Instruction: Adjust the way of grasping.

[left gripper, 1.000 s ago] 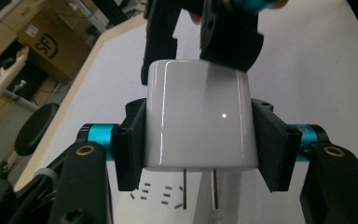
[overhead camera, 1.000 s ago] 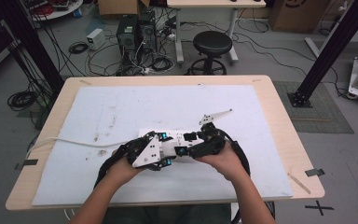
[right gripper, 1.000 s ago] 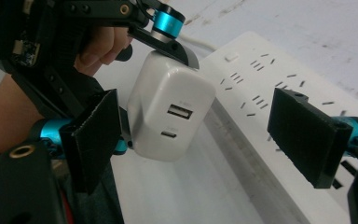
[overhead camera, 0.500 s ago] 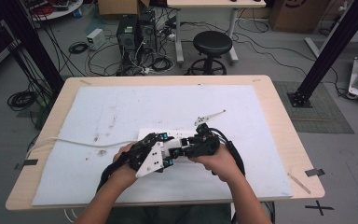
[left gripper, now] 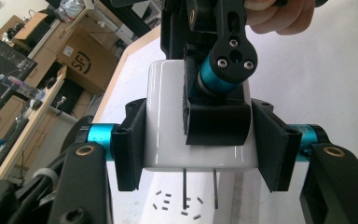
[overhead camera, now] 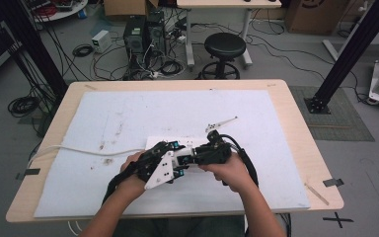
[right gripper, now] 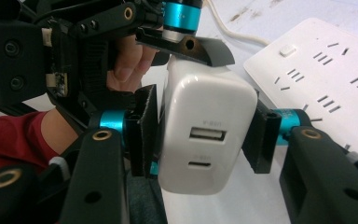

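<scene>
A white plug-in charger [right gripper: 205, 135] with two ports on its end hangs over a white power strip [right gripper: 326, 70]. Its two metal prongs [left gripper: 185, 189] point down at the strip's sockets [left gripper: 177, 205]. My left gripper [left gripper: 200, 142] is shut on the charger's [left gripper: 165, 126] sides. My right gripper [right gripper: 203, 140] has just been closing with the charger between its jaws, and its pads [right gripper: 144, 130] now press on the two flanks. In the high view both grippers, the left [overhead camera: 175, 159] and the right [overhead camera: 198, 155], meet over the strip [overhead camera: 187, 143] near the table's front.
The strip's white cable [overhead camera: 79, 149] runs left off the white mat [overhead camera: 276, 148]. A small grey metal bracket [overhead camera: 221, 123] lies just beyond the grippers. A thin stick [overhead camera: 317, 193] lies near the right front corner. A black stool [overhead camera: 225, 47] stands behind the table.
The right gripper's jaws have drawn in around the charger, and that hand has shifted slightly left toward the left gripper. The left gripper has stayed put.
</scene>
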Available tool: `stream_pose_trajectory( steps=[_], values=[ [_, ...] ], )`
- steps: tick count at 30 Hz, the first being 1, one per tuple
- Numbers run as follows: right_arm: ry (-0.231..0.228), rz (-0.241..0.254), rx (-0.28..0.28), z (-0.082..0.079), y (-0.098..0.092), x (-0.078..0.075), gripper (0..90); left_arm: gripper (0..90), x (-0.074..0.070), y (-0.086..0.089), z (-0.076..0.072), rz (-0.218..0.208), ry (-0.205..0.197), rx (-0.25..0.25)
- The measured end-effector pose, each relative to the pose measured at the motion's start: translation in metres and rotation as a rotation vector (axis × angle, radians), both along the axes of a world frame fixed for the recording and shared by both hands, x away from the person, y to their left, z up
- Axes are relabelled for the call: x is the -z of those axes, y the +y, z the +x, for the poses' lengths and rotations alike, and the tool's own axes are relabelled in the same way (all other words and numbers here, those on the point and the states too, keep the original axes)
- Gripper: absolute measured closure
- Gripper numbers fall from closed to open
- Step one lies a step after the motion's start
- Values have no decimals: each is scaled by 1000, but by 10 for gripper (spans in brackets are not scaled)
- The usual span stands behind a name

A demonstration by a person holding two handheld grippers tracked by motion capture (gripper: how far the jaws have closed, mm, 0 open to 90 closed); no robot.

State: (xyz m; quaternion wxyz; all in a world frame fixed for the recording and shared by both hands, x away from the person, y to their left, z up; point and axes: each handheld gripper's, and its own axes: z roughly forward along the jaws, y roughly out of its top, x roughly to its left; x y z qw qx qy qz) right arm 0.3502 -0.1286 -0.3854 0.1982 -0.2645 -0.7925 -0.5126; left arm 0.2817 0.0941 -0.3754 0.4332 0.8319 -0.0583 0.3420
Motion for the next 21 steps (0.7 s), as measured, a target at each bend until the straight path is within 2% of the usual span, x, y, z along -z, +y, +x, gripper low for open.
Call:
stream_pose_trajectory(
  steps=[1,8,10,14,16,17,19,21],
  values=[
    [10,10,-5,0,0,0,560,425,0,0,0,-1,0,2],
    [39,43,-5,2,0,2,594,425,-1,1,-1,-5,-9,1],
    [51,40,-5,2,0,2,607,424,0,1,-1,3,-12,1],
    [40,23,-4,1,0,0,629,417,2,-1,-1,4,-14,-8],
    [42,16,-7,1,0,0,630,400,3,-1,1,-9,7,-14],
    [26,-16,10,1,0,0,631,256,3,-1,1,-17,5,-36],
    [26,-21,16,1,-1,0,631,254,1,2,2,-36,21,-36],
    [10,-25,38,2,-5,-3,631,208,-1,4,2,-51,19,-44]
  ],
)
